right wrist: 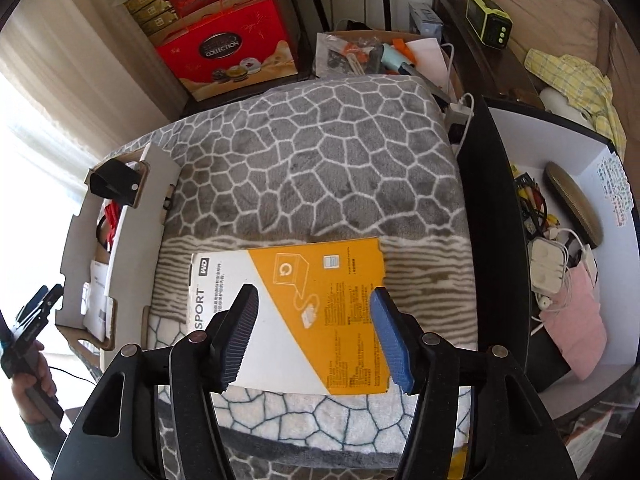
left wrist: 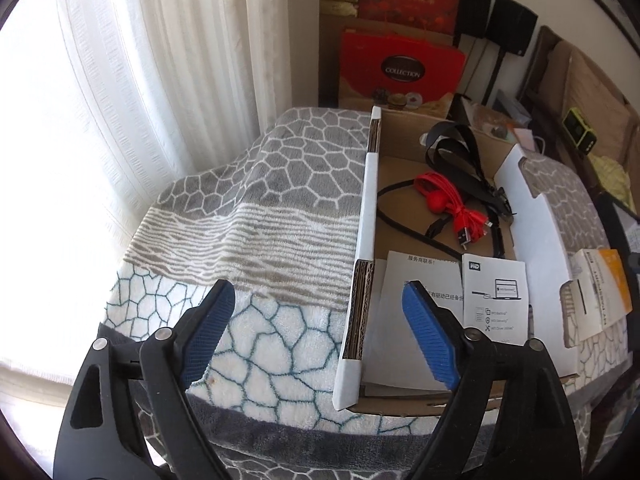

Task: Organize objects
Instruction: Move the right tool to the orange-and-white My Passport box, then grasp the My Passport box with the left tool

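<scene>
A shallow white cardboard box (left wrist: 366, 216) lies on a patterned blanket (left wrist: 256, 208). It holds a red cable (left wrist: 452, 204), a black strap (left wrist: 468, 152), a black cord and white leaflets (left wrist: 494, 296). My left gripper (left wrist: 320, 320) is open and straddles the box's left wall near its front corner. A white and orange WD package (right wrist: 304, 312) lies flat on the blanket in the right wrist view. My right gripper (right wrist: 314, 336) is open above it, touching nothing. The package also shows at the right edge of the left wrist view (left wrist: 600, 292). The box appears at left in the right wrist view (right wrist: 132, 248).
A second white-lined box (right wrist: 560, 152) at right holds cables, white chargers, a pink cloth and a gold oval case. Red gift boxes (right wrist: 224, 48) stand beyond the blanket. A tray of tools (right wrist: 376, 54) and a yellow-green device (right wrist: 490, 24) sit behind. Curtains (left wrist: 120, 80) hang at left.
</scene>
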`<state>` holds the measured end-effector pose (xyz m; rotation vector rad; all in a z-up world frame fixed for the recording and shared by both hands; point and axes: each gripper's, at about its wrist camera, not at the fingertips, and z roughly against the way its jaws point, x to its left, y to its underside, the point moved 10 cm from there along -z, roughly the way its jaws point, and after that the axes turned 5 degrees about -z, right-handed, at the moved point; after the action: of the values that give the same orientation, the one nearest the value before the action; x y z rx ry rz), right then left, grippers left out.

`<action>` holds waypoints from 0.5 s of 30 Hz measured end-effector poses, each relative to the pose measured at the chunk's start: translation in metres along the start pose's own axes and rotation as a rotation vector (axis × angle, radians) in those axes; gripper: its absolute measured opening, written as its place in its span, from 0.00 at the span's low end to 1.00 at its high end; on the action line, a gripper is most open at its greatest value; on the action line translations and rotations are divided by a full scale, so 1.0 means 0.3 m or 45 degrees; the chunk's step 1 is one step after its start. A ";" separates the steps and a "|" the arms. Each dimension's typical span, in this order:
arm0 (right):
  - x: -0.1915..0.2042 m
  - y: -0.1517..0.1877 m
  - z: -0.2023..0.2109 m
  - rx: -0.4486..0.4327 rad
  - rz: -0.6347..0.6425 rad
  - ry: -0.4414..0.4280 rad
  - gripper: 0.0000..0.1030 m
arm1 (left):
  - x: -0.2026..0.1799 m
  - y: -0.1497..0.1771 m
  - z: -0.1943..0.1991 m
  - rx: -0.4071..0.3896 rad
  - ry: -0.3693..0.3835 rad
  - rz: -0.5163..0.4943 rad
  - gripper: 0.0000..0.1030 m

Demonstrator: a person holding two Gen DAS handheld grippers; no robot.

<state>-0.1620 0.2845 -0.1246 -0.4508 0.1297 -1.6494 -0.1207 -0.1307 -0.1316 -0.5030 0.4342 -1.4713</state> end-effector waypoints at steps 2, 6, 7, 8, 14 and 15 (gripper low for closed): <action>-0.027 -0.005 0.004 -0.013 -0.031 0.011 0.72 | -0.018 -0.016 0.027 -0.019 0.020 -0.015 0.94; -0.057 0.000 0.007 -0.021 -0.022 0.034 0.76 | -0.089 -0.047 0.086 -0.066 0.080 -0.046 0.98; -0.063 0.002 0.008 -0.025 -0.016 0.043 0.76 | -0.109 -0.054 0.097 -0.077 0.081 -0.061 0.98; -0.068 0.003 0.010 -0.032 -0.006 0.051 0.76 | -0.130 -0.064 0.112 -0.090 0.069 -0.082 0.98; -0.104 0.008 0.019 -0.072 0.031 0.092 0.77 | -0.283 -0.092 0.147 -0.075 0.176 -0.116 0.98; -0.109 0.010 0.017 -0.073 0.030 0.090 0.77 | -0.312 -0.096 0.152 -0.067 0.206 -0.114 0.98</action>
<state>-0.1554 0.3169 -0.1281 -0.4326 0.2347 -1.6422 -0.1240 -0.0356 -0.0803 -0.4509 0.5856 -1.5966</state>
